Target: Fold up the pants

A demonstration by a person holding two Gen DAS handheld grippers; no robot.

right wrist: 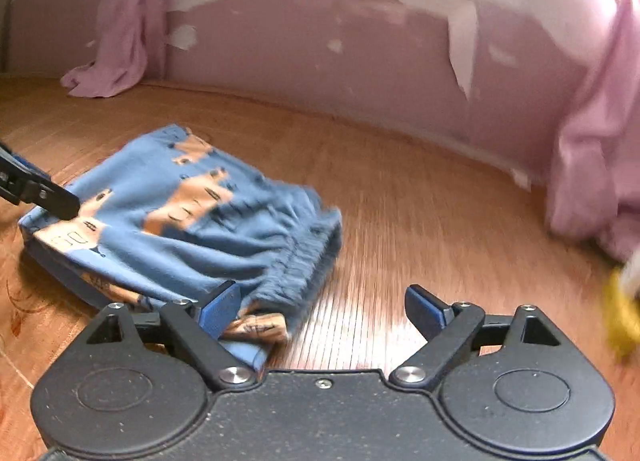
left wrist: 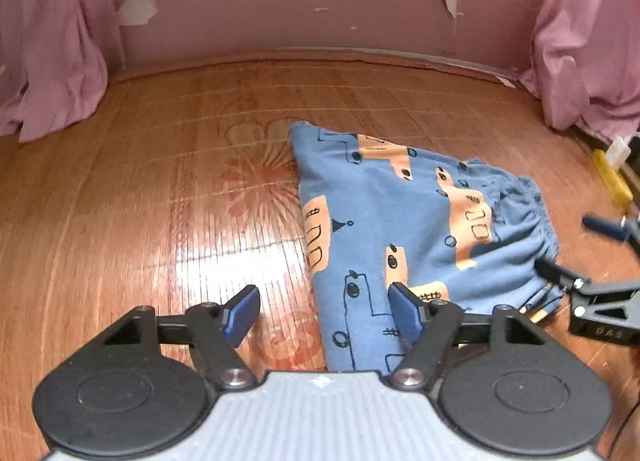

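- The pants [left wrist: 400, 221] lie on the mat [left wrist: 160, 201], already folded into a compact bundle, blue with peach prints; the gathered waistband [left wrist: 528, 213] faces the right side.
- Left gripper [left wrist: 324, 311] has its jaws spread wide and holds nothing; its right finger overlaps the near edge of the pants in view, though I cannot tell if it touches the cloth.
- Right gripper [right wrist: 326, 315] is also spread and empty, at the waistband end; its left finger sits against the fabric, its right finger over bare mat.
- My judgement: the cloth is light, soft and limp, so it will sag and slide open if lifted by one layer. Best hold looks like a pinch through all layers at a folded edge or at the thicker waistband, one gripper at each end.
- The elastic waistband bunches and may spring a fold back.
- The mat is a glossy woven-slat surface with a faded red flower print; likely slick, so the bundle may skid when pushed.
- Behind stands a pink wall [left wrist: 300, 13] with peeling paint, pink curtains [left wrist: 52, 61] at both sides, and a yellow object [left wrist: 612, 177] at the far right, too blurred to name.
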